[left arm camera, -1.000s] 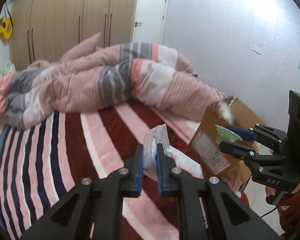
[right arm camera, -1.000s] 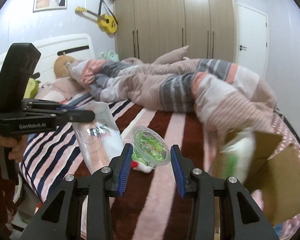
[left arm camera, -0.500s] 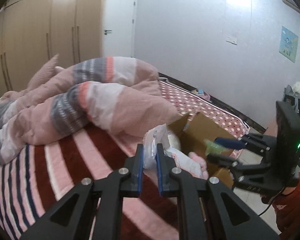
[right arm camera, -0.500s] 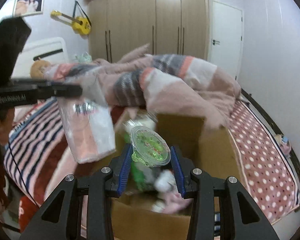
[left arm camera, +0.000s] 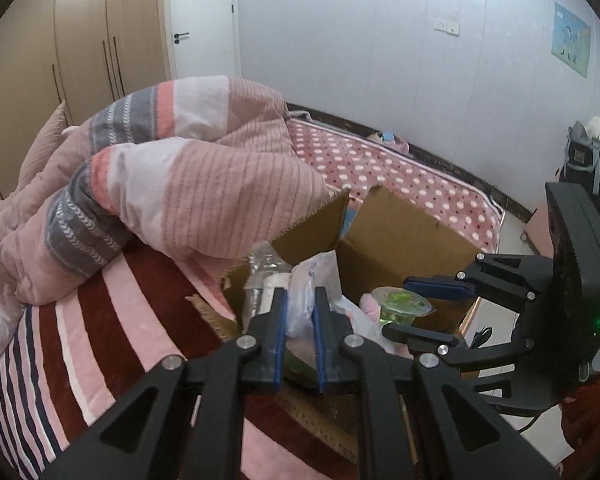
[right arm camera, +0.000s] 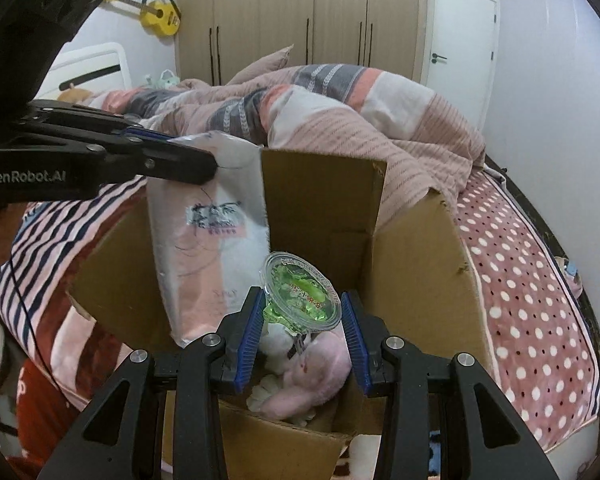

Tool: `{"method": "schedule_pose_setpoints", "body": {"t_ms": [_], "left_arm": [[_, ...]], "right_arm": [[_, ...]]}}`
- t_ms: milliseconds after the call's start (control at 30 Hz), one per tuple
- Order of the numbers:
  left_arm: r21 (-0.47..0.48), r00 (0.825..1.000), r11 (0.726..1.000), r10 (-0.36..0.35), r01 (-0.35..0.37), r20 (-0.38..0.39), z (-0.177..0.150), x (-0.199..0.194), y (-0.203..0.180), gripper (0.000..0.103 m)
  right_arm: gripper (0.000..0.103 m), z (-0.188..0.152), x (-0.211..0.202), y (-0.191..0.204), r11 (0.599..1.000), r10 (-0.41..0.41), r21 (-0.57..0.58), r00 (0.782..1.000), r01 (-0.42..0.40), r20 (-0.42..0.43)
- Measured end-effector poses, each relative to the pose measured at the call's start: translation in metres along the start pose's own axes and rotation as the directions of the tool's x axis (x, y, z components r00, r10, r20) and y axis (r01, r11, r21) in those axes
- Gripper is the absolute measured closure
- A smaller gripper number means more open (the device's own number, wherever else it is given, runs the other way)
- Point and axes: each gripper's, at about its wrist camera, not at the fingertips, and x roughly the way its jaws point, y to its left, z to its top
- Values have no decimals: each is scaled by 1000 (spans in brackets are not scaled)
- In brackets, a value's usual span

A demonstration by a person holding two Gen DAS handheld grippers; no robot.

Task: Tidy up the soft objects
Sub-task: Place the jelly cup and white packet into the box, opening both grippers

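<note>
Both grippers were over the open cardboard box [right arm camera: 412,264] sitting on the striped bed [left arm camera: 100,344], each carrying one item. Left gripper [left arm camera: 300,320] had its fingers pinched together on the top edge of a soft plastic packet [right arm camera: 212,248], pink and white with a printed label; packet hung down with its lower end inside the box mouth, near the left wall. Right gripper [right arm camera: 302,320] had its fingers clamped on either side of a small clear cup [right arm camera: 302,296] with green contents and a sealed lid, held above the box interior, just beside the packet. Under the cup a pink plush toy [right arm camera: 316,368] already lay in the box bottom, with something white next to it, possibly another plush, too hidden to tell. In the left wrist view another clear wrapped item [left arm camera: 266,276] seemed to be at the box's far corner, blurred, unsure what. Rumpled pink and grey duvet [left arm camera: 188,184] was piled behind the box, touching its back flap. Progress judgement: partway, at least one soft thing boxed, two more at the drop point but neither let go yet. Left to do: release both into the box, then check the bed for anything remaining; no loose items showed on the visible part of the bedspread.
</note>
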Motion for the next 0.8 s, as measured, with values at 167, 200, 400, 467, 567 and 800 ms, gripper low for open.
{"method": "schedule_pose_setpoints", "body": {"t_ms": [167, 200, 400, 467, 567, 800], "left_arm": [[17, 1000, 1000, 1, -1, -25, 0, 13, -7, 66], [21, 1000, 1000, 0, 0, -25, 0, 14, -8, 61], [40, 999, 999, 31, -32, 6, 3, 3, -9, 47], [38, 999, 998, 42, -43, 16, 3, -3, -6, 36], [15, 998, 999, 45, -46, 41, 2, -17, 3, 29], [-22, 992, 996, 85, -84, 94, -11, -59, 30, 24]], "right_arm": [[66, -3, 7, 3, 1000, -6, -15, 1000, 5, -25], [63, -3, 7, 4, 1000, 0, -17, 1000, 0, -26], [50, 1, -4, 12, 1000, -11, -22, 1000, 10, -7], [50, 4, -8, 16, 1000, -9, -26, 1000, 8, -4], [50, 10, -18, 25, 999, -17, -45, 1000, 17, 6], [48, 34, -47, 62, 994, -39, -100, 997, 45, 64]]}}
